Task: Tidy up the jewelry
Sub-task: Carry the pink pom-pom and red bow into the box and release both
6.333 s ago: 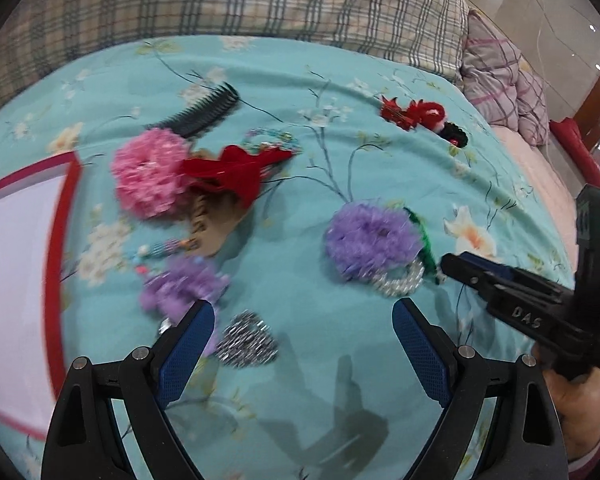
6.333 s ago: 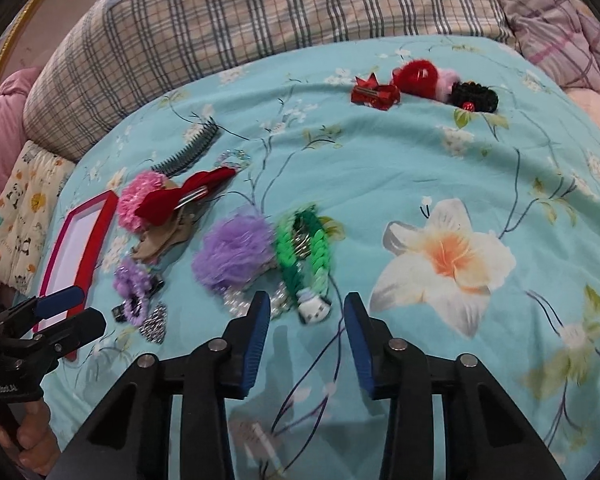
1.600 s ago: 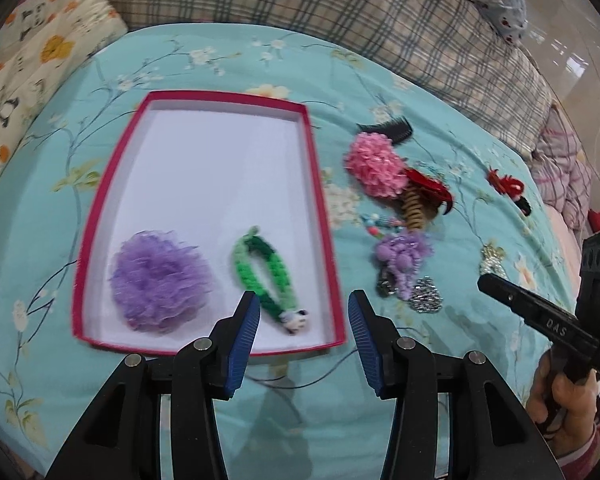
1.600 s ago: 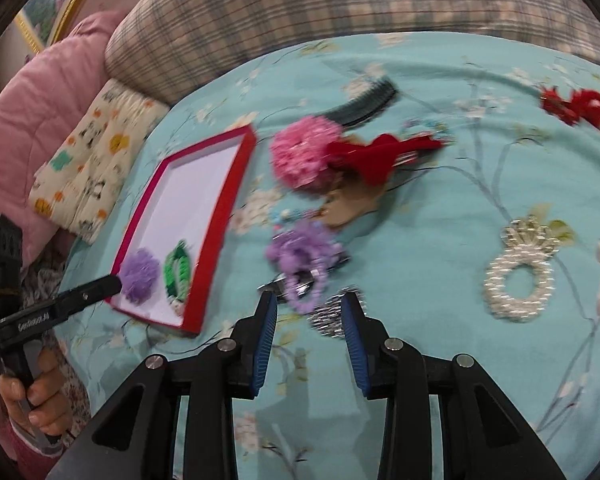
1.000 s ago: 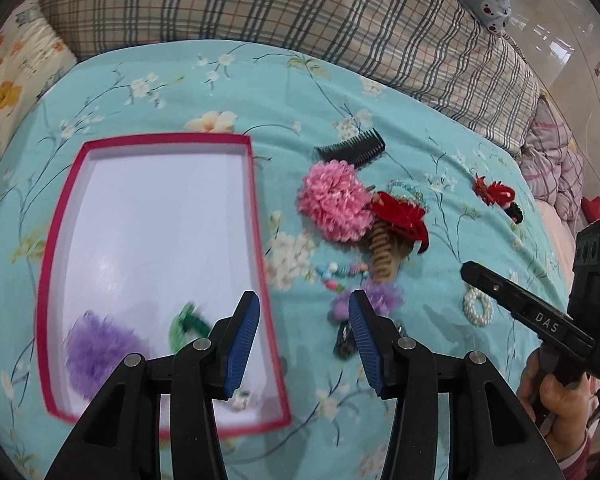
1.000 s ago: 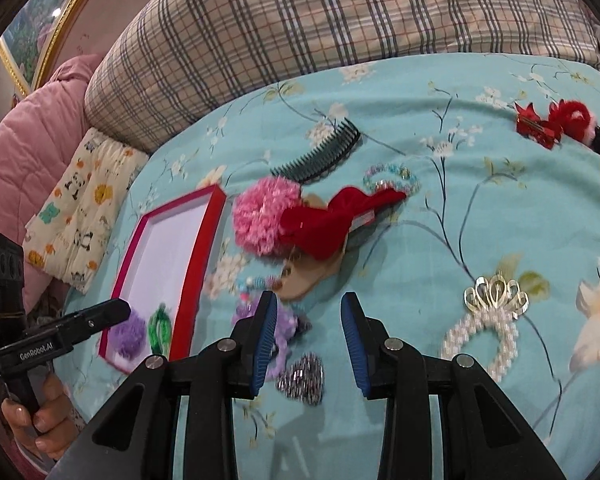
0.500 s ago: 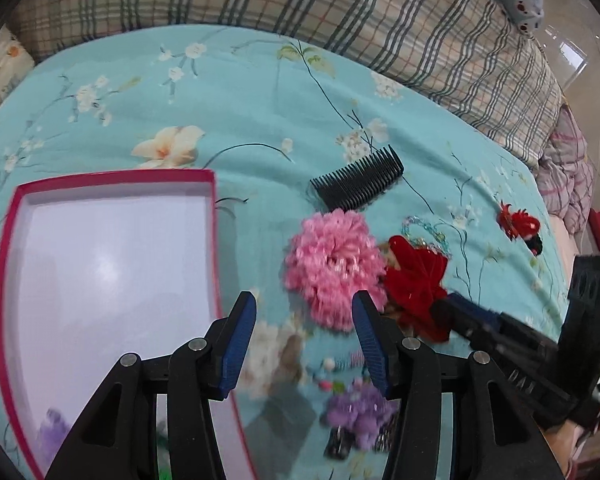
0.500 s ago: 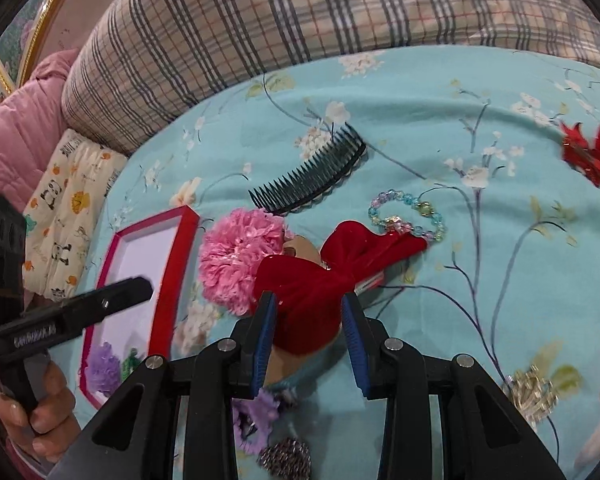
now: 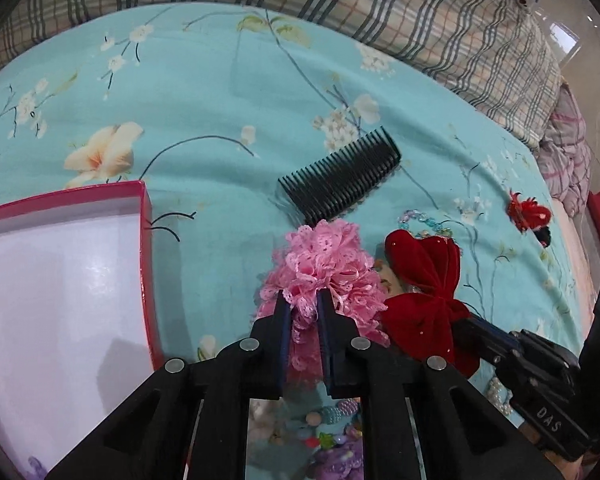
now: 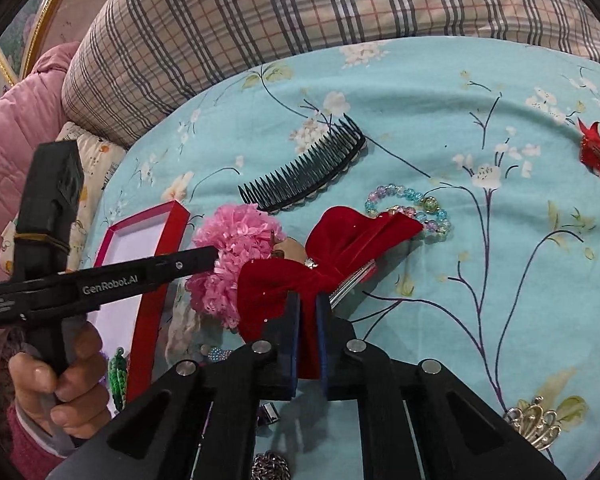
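My left gripper [image 9: 303,300] is shut on the pink lace scrunchie [image 9: 328,264], which lies on the teal floral bedspread. My right gripper [image 10: 308,300] is shut on the red velvet bow clip [image 10: 340,256] just right of the scrunchie [image 10: 236,252]; the bow also shows in the left wrist view [image 9: 428,280]. The red-rimmed white box [image 9: 144,248] lies to the left, with a bit of purple scrunchie [image 9: 36,466] at its near end. In the right wrist view the box [image 10: 160,264] sits behind the left gripper's arm.
A black comb [image 9: 340,178] lies behind the scrunchie. A pastel bead bracelet [image 10: 408,208] lies behind the bow. Red clips [image 10: 598,156] sit far right, a pearl tiara piece [image 10: 536,428] near right, a silver heart [image 10: 270,466] and small beads [image 9: 332,424] under the grippers. Plaid pillows line the back.
Both grippers have moved forward and down onto the pile. The left jaws closed on the pink scrunchie and the right jaws closed on the red bow.
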Motion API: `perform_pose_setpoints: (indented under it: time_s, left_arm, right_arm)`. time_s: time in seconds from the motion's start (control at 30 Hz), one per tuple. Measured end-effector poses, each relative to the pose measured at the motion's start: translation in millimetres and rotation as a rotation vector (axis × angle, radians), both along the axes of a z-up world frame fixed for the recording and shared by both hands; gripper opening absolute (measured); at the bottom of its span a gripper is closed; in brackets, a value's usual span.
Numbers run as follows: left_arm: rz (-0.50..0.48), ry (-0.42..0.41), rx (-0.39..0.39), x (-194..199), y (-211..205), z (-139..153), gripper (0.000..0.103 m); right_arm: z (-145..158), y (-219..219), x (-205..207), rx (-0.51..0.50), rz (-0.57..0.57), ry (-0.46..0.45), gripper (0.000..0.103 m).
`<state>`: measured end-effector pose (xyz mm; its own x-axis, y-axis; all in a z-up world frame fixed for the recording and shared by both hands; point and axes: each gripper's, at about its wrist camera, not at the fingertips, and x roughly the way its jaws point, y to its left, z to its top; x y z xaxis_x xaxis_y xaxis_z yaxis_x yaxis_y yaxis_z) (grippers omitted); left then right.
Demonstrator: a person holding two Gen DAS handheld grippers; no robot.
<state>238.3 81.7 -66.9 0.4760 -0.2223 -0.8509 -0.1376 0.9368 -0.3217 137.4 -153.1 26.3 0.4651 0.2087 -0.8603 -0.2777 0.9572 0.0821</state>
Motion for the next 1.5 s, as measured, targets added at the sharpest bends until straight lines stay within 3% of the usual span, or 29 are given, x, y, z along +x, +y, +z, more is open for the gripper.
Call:
perform_pose_setpoints:
  time_s: [0.47, 0.77, 1.23, 1.5]
  left_arm:
    - [0.084, -0.138, -0.025, -84.0, 46.8, 59.3, 0.007]
    - [0.167, -0.18, -0.025, -153.3, 86.2, 88.2, 0.007]
    - [0.284, -0.189, -0.016, -209.9, 136.4, 97.5, 0.007]
    - [0.376, -0.156, -0.056, -203.4, 174.7, 72.3, 0.007]
  right_arm:
    - [38.9, 28.7, -13.8, 0.034, 0.056, -0.09, 0.004]
    - [37.3, 71.3, -25.3, 0.055, 0.125, -0.087, 0.004]
    - [20.2, 127.5, -42.1, 0.081, 0.237, -0.043, 0.004]
    - [-9.1, 177.6, -41.3, 0.08, 0.322, -0.006, 0.004]
